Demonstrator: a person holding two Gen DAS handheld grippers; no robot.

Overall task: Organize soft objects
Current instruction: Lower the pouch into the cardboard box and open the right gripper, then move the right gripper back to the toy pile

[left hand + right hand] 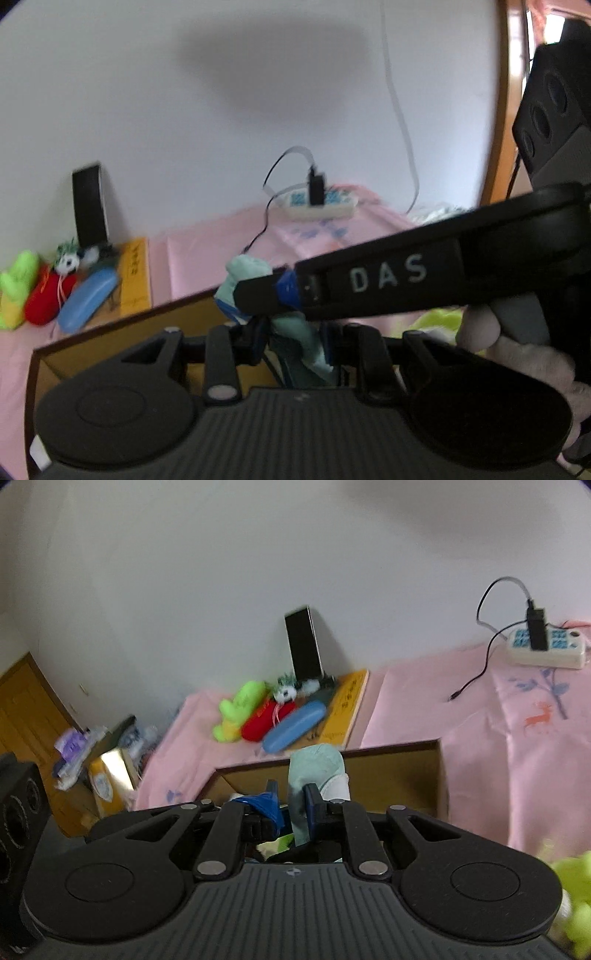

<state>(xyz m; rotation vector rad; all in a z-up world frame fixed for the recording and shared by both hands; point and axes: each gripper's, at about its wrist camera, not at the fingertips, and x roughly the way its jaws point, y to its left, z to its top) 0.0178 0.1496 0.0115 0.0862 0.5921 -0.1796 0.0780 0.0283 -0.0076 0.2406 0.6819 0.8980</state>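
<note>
Left gripper (295, 332): sitting at lower centre of its own view, nearly closed, pinching a mint sock (299, 332) between its blue pads.
Right gripper (291, 808): sitting at lower centre of its view, clamped fully on the same sock (314, 771); in the left view one of its fingers is crossing from the right over the sock's upper end.
Sock: hanging between both grippers, just in front of the open box (406, 764) at mid frame.
Step in hand: likely carrying the sock to the box, judging by its place.
Doing it well: keeping both grips firm, moving the hands together so the fabric is not stretching, clearing the box's near rim before lowering.
Beyond: plush toys (255, 712) piling at upper centre on the pink bed (480, 738); power strip (543, 646) lying at upper right.
</note>
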